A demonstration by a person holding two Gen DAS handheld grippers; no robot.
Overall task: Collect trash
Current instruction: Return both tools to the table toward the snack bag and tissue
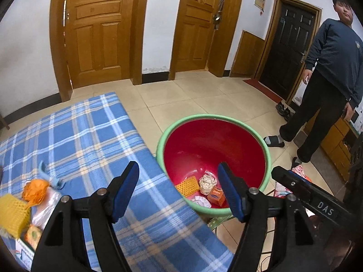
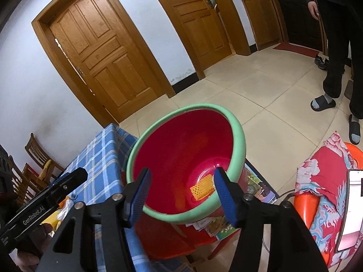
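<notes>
both grippers, left gripper (image 1: 179, 181) and right gripper (image 2: 181, 188), hung with fingers apart and empty over the red basin (image 1: 267, 158). the remaining trash (image 1: 36, 190) lay on the plaid tablecloth (image 1: 79, 136); it looked light and crushable, best pinched mid-body.

A home hallway: panelled wooden doors (image 1: 97, 29), tiled floor (image 1: 204, 95), checked tablecloth (image 1: 74, 136), slippered person (image 1: 329, 72).
</notes>
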